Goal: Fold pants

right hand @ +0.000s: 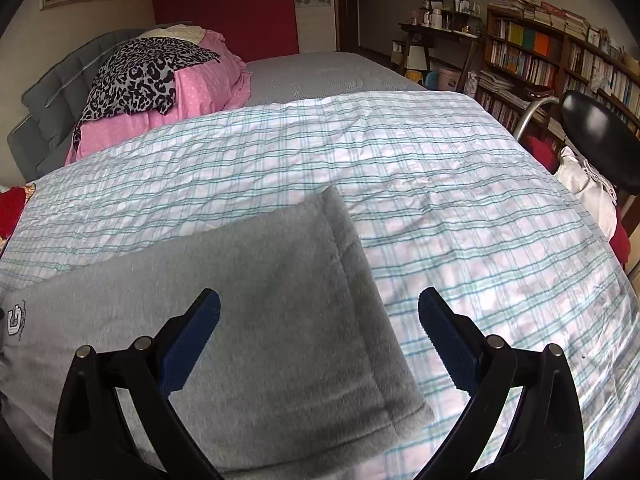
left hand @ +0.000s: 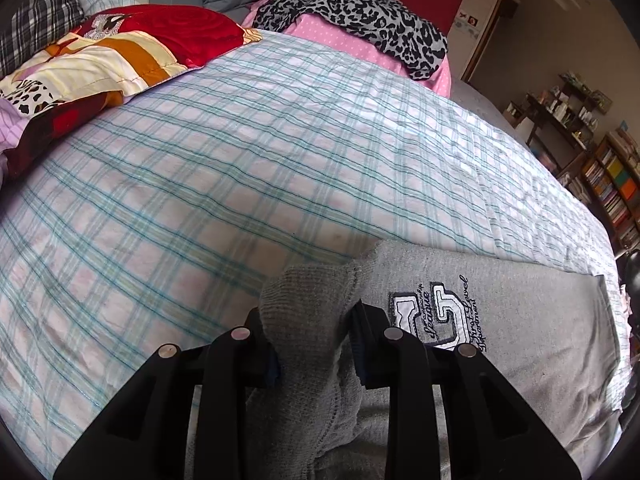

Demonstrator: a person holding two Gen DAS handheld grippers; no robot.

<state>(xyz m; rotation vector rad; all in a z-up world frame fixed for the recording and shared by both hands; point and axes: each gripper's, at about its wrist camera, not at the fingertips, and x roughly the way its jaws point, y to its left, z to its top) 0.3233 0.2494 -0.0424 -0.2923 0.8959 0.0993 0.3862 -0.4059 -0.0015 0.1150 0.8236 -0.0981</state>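
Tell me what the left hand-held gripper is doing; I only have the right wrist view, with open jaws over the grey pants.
Observer: The left hand-held gripper is shut on a bunched ribbed cuff of the grey pants.
Operator: Where's that relative to the logo?
Observer: Just left of the embroidered logo, which lies flat and faces up.
Operator: Anything beyond on that side?
Observer: A red patterned quilt lies at the far left of the plaid sheet, apart from the pants.
Operator: And my gripper?
Observer: The right hand-held gripper is open above the pants' hemmed end, holding nothing.
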